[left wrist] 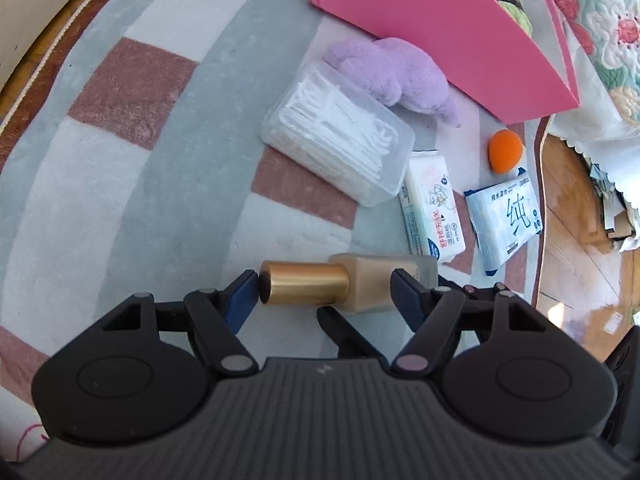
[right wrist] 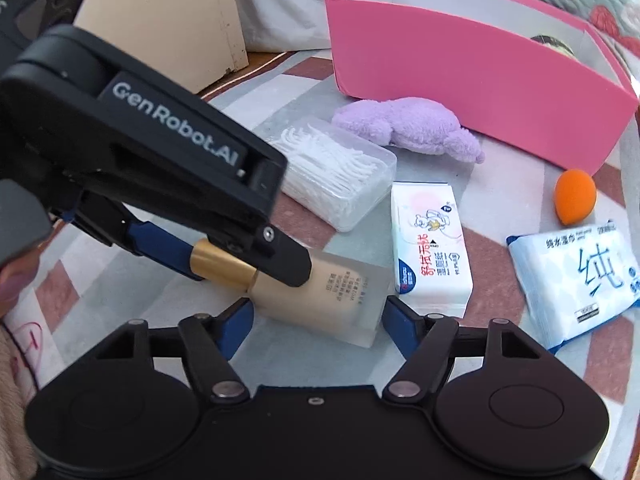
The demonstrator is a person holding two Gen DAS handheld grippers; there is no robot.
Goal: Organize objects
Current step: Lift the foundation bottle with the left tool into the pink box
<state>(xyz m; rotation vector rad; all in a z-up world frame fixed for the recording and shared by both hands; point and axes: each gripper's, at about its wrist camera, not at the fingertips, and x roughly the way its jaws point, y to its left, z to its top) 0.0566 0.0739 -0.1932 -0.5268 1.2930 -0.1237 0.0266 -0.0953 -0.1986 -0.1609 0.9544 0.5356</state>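
1. Bright daylight in both views, colours slightly washed.
2. Glare on the wooden floor (left wrist: 592, 312), lower right of left view.
3. Strong fisheye bending at edges, dark corners.
4. Left gripper (right wrist: 248, 276) body soft, near the lens in right view.

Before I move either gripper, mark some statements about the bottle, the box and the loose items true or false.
1. The foundation bottle lies on its side on the rug. True.
2. The orange sponge is inside the pink box. False: it lies on the rug outside the box, near its corner.
3. The right gripper has one finger on each side of the bottle's body. True.
4. The pink box is empty. False: a dark-lidded jar shows inside it.
5. The purple plush lies between the clear box of floss picks and the pink box. True.
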